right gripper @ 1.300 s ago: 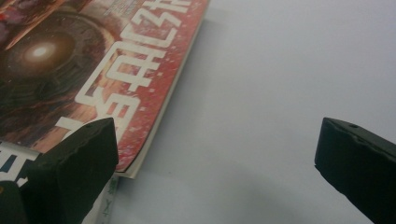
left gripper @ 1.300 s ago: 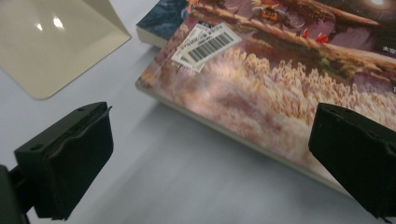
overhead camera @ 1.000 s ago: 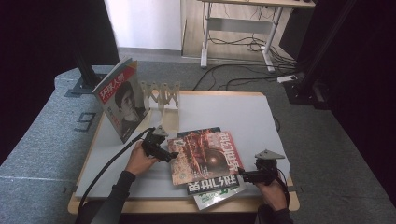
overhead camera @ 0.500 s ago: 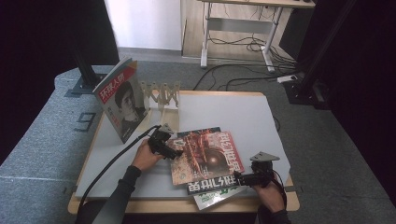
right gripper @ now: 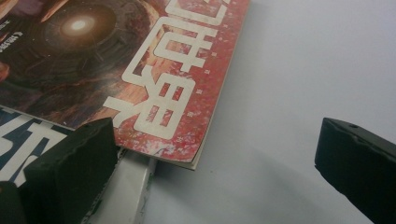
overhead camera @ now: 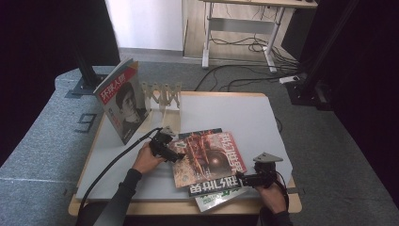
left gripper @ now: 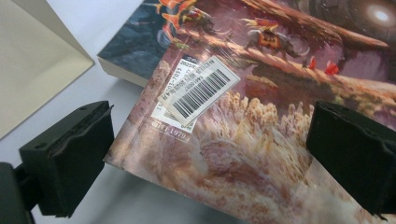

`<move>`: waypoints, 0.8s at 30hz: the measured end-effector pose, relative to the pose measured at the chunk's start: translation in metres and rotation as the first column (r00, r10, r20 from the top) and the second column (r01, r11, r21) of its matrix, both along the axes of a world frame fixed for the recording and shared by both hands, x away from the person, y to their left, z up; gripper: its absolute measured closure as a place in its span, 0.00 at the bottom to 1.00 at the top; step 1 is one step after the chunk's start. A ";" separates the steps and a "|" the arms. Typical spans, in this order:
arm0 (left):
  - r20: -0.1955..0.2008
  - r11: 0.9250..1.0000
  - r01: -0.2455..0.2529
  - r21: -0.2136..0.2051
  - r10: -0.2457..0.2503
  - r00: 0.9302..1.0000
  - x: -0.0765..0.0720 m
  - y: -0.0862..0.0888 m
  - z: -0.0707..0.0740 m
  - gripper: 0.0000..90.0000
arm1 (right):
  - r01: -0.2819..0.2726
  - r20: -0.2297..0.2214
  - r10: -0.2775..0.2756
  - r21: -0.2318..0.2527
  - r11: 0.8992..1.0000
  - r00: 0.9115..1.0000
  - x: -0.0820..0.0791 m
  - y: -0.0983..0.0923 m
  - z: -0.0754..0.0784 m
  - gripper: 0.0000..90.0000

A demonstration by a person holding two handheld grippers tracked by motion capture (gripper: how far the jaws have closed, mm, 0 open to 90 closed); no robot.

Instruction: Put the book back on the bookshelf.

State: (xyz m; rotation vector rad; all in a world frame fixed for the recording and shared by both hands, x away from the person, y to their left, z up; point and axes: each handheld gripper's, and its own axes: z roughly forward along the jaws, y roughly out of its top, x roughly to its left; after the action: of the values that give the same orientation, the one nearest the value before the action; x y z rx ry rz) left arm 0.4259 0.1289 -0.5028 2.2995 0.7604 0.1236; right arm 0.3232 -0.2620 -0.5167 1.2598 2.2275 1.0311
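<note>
A stack of three magazines lies at the front middle of the table. The top magazine [overhead camera: 207, 157] has a red and brown fantasy cover. My left gripper [overhead camera: 175, 155] stands open at its left edge. In the left gripper view the barcode corner of that cover [left gripper: 201, 93] lies between the open gripper's [left gripper: 210, 154] jaws. My right gripper [overhead camera: 239, 179] stands open at the stack's near right corner. In the right gripper view the red cover's corner [right gripper: 187, 130] sits between the open gripper's [right gripper: 215, 158] jaws, with a white magazine edge [right gripper: 130, 186] under it.
A wooden accordion rack [overhead camera: 162, 96] stands at the back left of the white mat [overhead camera: 244, 117]. A magazine with a portrait cover [overhead camera: 122, 106] leans upright at the rack's left end. A dark-titled magazine [overhead camera: 211, 187] and a green-white one [overhead camera: 216, 197] lie under the top cover.
My left gripper has moved right, up to the top magazine's left edge. My right gripper has slid left toward the stack's near right corner.
</note>
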 end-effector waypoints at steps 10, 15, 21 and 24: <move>-0.006 1.000 0.015 0.001 -0.015 1.000 -0.014 0.004 0.000 0.01 | 0.029 0.005 -0.030 0.006 1.000 1.000 0.006 -0.005 -0.002 0.00; -0.006 1.000 0.031 0.002 -0.031 1.000 -0.021 0.007 0.000 0.01 | 0.049 0.000 -0.049 0.008 0.999 0.999 0.010 -0.006 -0.002 0.00; -0.011 0.999 0.047 -0.007 -0.047 0.999 -0.030 0.011 -0.001 0.01 | 0.071 -0.007 -0.071 0.004 0.997 0.997 0.015 -0.007 -0.003 0.00; -0.012 0.998 0.053 -0.015 -0.053 0.999 -0.033 0.013 -0.001 0.01 | 0.077 -0.010 -0.077 0.006 0.997 0.997 0.018 -0.008 -0.004 0.00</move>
State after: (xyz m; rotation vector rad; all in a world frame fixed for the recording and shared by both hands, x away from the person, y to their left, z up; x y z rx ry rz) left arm 0.3927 0.1421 -0.5039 2.3063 0.7035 0.0791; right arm 0.3409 -0.2696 -0.5202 1.3453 2.1661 1.0052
